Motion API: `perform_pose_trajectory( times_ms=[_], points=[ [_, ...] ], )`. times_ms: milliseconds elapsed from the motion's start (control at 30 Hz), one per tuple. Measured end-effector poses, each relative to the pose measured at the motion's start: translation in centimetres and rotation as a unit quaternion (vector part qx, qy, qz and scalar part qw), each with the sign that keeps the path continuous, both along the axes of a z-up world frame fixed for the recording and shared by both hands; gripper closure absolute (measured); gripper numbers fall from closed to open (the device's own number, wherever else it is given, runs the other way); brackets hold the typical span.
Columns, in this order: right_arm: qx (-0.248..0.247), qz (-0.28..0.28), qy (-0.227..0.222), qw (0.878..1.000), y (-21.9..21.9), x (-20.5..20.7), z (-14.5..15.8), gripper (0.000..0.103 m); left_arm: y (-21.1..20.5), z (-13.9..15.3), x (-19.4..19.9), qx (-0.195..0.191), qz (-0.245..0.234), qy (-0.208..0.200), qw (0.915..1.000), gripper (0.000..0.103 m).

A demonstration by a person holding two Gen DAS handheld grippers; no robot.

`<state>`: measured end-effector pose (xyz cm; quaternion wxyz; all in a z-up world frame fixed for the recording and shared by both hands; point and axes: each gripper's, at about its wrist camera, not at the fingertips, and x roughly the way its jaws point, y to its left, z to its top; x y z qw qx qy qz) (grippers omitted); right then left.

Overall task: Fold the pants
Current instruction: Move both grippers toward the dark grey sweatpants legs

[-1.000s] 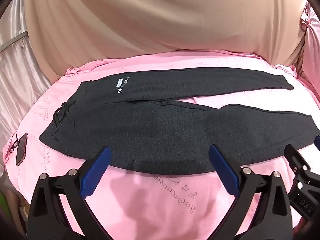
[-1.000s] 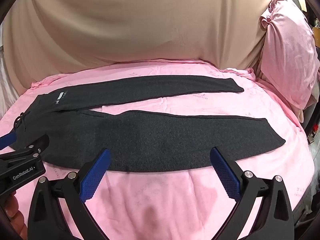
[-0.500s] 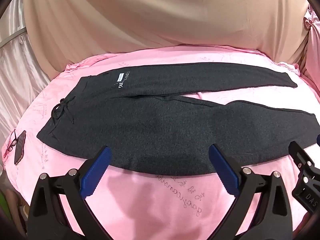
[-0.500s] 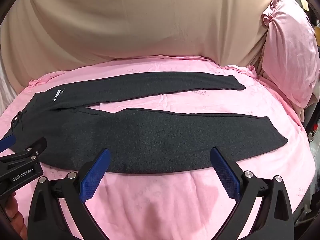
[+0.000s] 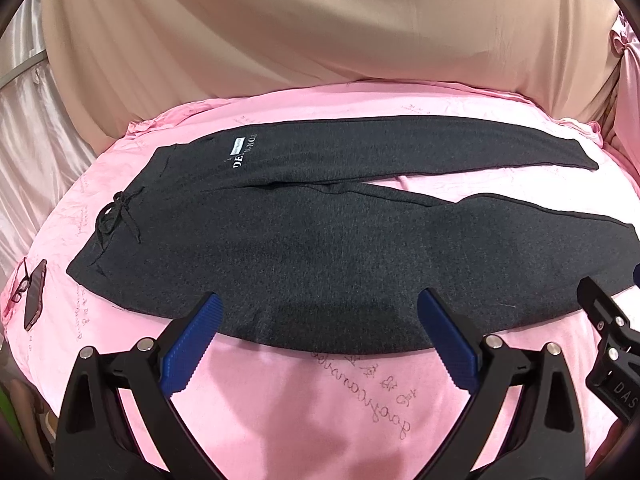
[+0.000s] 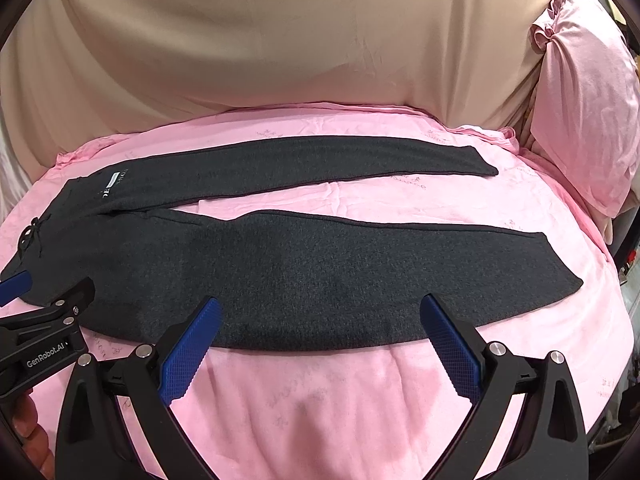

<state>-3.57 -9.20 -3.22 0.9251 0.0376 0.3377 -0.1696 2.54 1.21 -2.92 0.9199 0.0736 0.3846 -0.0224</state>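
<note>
My left gripper (image 5: 320, 344) is spread wide with nothing between its blue ribbed pads (image 5: 192, 350), hovering over the near edge of the pants (image 5: 320, 248); my right gripper (image 6: 320, 344) is likewise splayed and empty, poised above the lower pant leg. In the right wrist view the left gripper's black body pokes in at the lower left, printed "GenRobot.AI", with a bit of my hand (image 6: 32, 444) behind it; in the left wrist view the right gripper's side shows the letters "DAS" at the far right edge. The dark grey pants lie flat on the pink bed sheet (image 5: 304, 412), waistband to my left, the two legs stretching to my right and parted in a narrow V, the far leg ending short of the pink pillow (image 6: 588, 92). A black drawstring bow (image 5: 118, 216) sits at the waist, and near the far hip there is a small white label (image 5: 236, 144) with white lettering beside it that begins "DE"; I cannot read the rest. The sheet itself carries faint script I cannot make out. A phone (image 5: 35, 300) and a pair of glasses (image 5: 22, 288) rest on the bed's left edge, and a beige curtain (image 5: 320, 28) hangs behind.
</note>
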Motion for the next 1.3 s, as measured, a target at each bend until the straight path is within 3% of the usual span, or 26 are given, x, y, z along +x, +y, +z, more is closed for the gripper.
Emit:
perform_pose_trajectory(
  times_ms=[1300],
  points=[
    [0.001, 0.001, 0.012, 1.000, -0.2, 1.3, -0.4, 0.005, 0.0, -0.7, 1.3, 0.006, 0.003, 0.013, 0.9999, 0.007]
  ],
)
